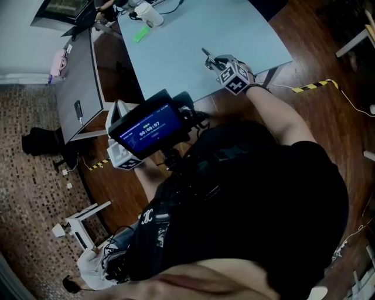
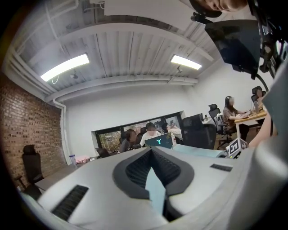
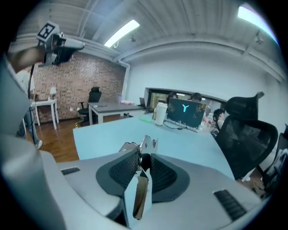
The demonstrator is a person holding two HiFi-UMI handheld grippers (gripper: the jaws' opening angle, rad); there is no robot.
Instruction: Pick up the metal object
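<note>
The metal object [image 1: 207,54], a silvery hinged tool, hangs a little above the light blue table [image 1: 176,53]. My right gripper [image 1: 214,62] is shut on it. In the right gripper view the tool [image 3: 147,144] sticks up from between the dark pads [image 3: 121,168], and the right gripper [image 3: 143,162] points out over the tabletop. My left gripper [image 1: 119,109] is off the table's near edge at the left, partly hidden behind a small lit screen [image 1: 151,128]. In its own view the left gripper [image 2: 153,158] is level, jaws together, with nothing in them.
A green marker [image 1: 140,34] and a white cup [image 1: 150,15] lie at the table's far end, beside a laptop [image 3: 185,112]. A grey desk [image 1: 79,88] stands to the left. A black office chair [image 3: 246,134] is at the right. Several people sit at desks [image 2: 148,132].
</note>
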